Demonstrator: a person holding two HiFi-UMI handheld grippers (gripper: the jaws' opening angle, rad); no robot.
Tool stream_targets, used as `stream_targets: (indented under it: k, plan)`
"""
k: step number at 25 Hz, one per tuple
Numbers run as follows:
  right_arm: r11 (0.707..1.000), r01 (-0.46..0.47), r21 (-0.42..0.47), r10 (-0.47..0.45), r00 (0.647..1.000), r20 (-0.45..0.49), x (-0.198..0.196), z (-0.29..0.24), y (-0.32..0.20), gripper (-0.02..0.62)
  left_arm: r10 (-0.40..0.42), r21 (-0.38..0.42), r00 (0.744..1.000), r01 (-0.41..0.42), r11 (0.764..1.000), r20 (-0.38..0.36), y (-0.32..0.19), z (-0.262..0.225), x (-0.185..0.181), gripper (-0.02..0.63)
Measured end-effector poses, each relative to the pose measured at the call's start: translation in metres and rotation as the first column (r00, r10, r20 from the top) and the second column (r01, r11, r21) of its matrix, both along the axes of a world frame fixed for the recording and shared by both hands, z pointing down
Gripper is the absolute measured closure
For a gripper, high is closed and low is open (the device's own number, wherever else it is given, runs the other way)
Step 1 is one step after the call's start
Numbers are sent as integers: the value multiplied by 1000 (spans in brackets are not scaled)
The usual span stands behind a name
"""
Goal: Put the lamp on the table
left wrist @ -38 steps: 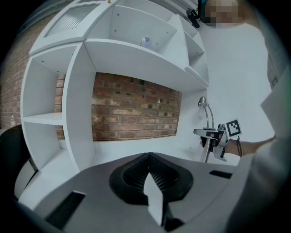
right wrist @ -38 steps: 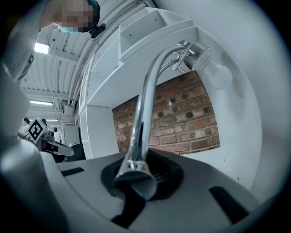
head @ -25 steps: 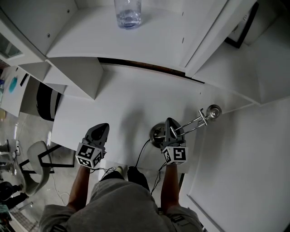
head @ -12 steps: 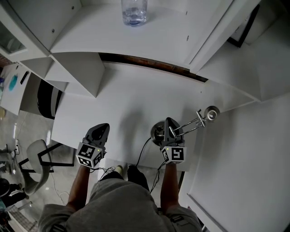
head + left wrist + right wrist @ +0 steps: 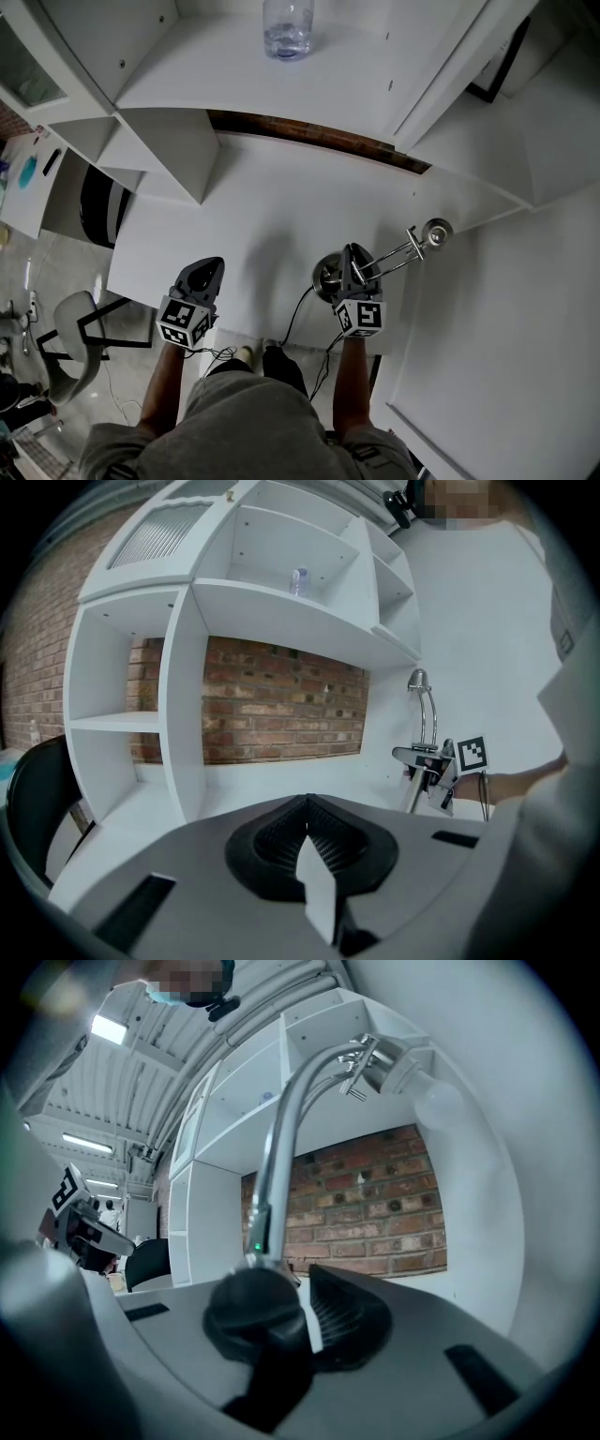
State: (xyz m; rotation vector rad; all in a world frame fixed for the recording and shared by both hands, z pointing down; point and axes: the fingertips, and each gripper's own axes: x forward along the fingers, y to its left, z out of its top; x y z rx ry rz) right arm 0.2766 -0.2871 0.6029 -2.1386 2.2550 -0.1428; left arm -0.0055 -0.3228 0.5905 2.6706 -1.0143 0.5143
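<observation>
A chrome desk lamp stands at the white table's front right, its round base on the tabletop and its head out toward the right wall. My right gripper is closed on the lamp's lower arm just above the base, and its jaws are starting to open. In the right gripper view the lamp arm rises from between the jaws of the right gripper. My left gripper hovers at the table's front left, shut and empty. In the left gripper view, that gripper faces the lamp.
White shelving stands over the back of the table, with a water bottle on its top shelf. A divider panel comes down at back left. The lamp's black cable hangs off the front edge. A black chair is left of the table.
The lamp and both grippers stay in the same place. Only the head view has drifted a little.
</observation>
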Motion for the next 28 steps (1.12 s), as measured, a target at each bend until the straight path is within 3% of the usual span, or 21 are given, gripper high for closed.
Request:
stream_targets:
  k: [2,3,28]
  plan:
    - [1000,-1,-25,2,1000,14,2,6,1,403,2,-5,1000,-2,1000,2,1,0,-1,601]
    - [999,-1,-34,1,1000,9,2,8,1,395,1,-5,1000,-1,1000,0,1,0,-2,601]
    - [992,-57,-113,53,998,-41,1,1,45,390,57,21,997,-56,998,-50,23,-18,-2,601]
